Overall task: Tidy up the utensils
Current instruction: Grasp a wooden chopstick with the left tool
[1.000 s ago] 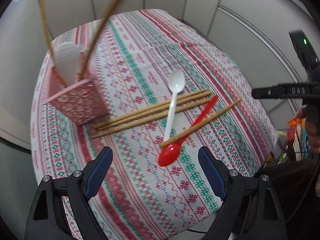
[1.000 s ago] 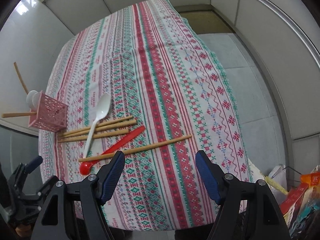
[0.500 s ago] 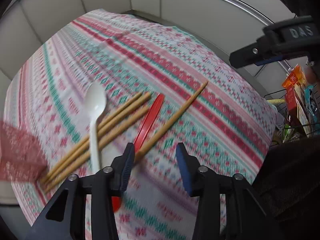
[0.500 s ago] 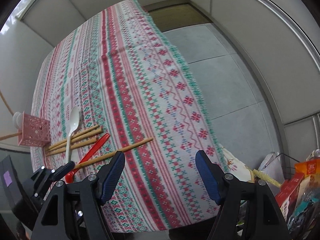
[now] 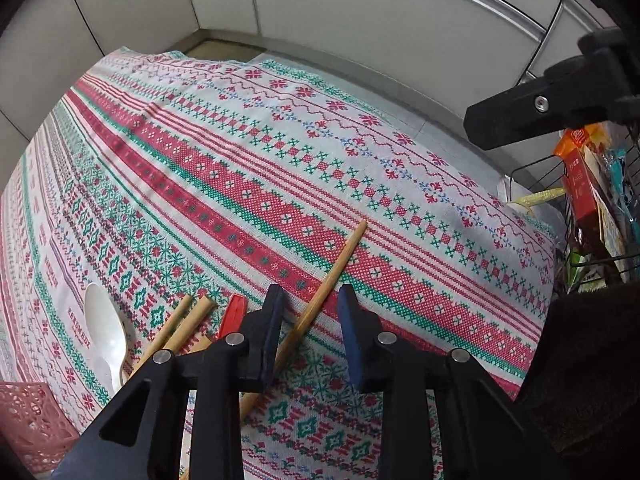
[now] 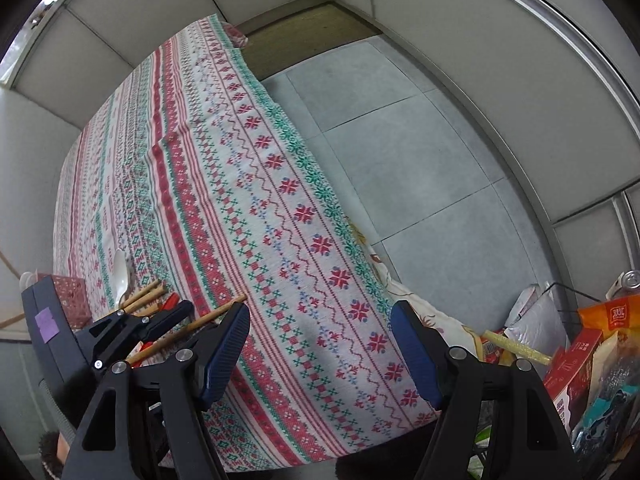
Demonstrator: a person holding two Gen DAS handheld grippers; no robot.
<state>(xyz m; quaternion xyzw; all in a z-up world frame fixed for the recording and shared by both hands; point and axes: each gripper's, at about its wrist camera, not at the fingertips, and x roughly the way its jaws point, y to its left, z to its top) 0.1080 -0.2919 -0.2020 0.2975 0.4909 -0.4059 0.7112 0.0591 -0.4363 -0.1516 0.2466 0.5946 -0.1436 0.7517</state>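
My left gripper (image 5: pixel 310 302) is low over the patterned tablecloth (image 5: pixel 280 168), jaws partly open on either side of a single wooden chopstick (image 5: pixel 332 272) that lies flat between them. The blue pads do not clearly touch it. To its left lie two more chopsticks (image 5: pixel 188 320), a red spoon handle (image 5: pixel 232 314) and a white spoon (image 5: pixel 102 320). The pink holder (image 5: pixel 28 416) stands at the lower left. My right gripper (image 6: pixel 320 320) is wide open and empty above the table's right edge. The left gripper (image 6: pixel 160 320) also shows in its view, over the chopstick (image 6: pixel 216 314).
The table's right edge drops to a grey tiled floor (image 6: pixel 420 160). A wire rack with snack packages (image 5: pixel 588 184) stands beyond the table's near corner. White wall panels surround the table.
My left gripper has dropped down to the lone chopstick and narrowed its jaws around it. My right gripper has swung right, towards the table edge and floor, still wide open.
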